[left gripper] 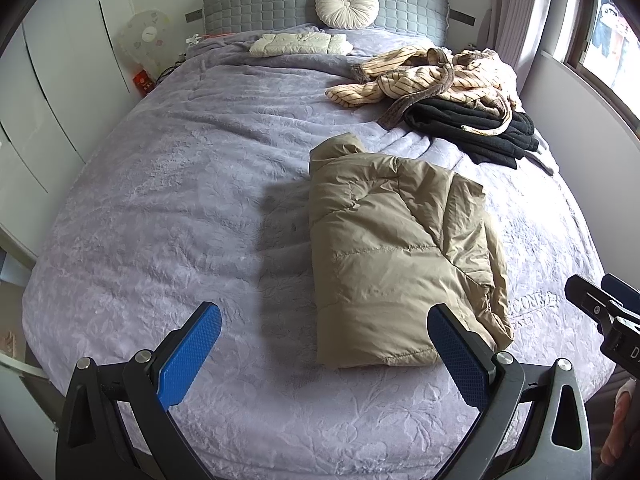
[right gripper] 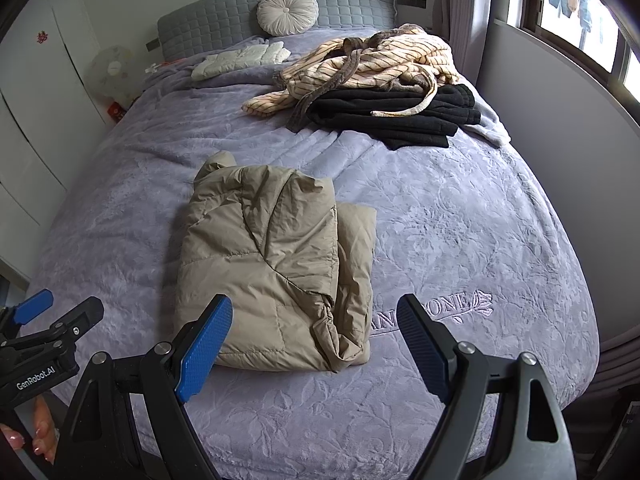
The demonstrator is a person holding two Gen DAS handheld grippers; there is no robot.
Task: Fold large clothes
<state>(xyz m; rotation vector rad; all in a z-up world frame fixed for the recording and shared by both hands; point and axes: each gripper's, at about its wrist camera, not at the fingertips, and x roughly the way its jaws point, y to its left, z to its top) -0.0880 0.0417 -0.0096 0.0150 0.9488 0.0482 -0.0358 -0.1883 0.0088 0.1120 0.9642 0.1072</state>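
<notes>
A tan puffer jacket (left gripper: 396, 248) lies folded into a thick rectangle on the purple bed cover (left gripper: 180, 208); it also shows in the right wrist view (right gripper: 272, 272). My left gripper (left gripper: 324, 348) is open and empty, held above the bed's near edge, its right finger just in front of the jacket's near corner. My right gripper (right gripper: 316, 340) is open and empty, hovering at the jacket's near right edge. Each gripper shows at the edge of the other's view: the right one (left gripper: 604, 312) and the left one (right gripper: 48, 328).
A striped cream robe (right gripper: 360, 68) lies crumpled on a folded black garment (right gripper: 396, 116) at the far right. A folded white jacket (right gripper: 240, 60) and a round cushion (right gripper: 287, 11) sit by the grey headboard (left gripper: 256, 4). Wardrobe (left gripper: 48, 92) on the left, wall and window (right gripper: 576, 4) on the right.
</notes>
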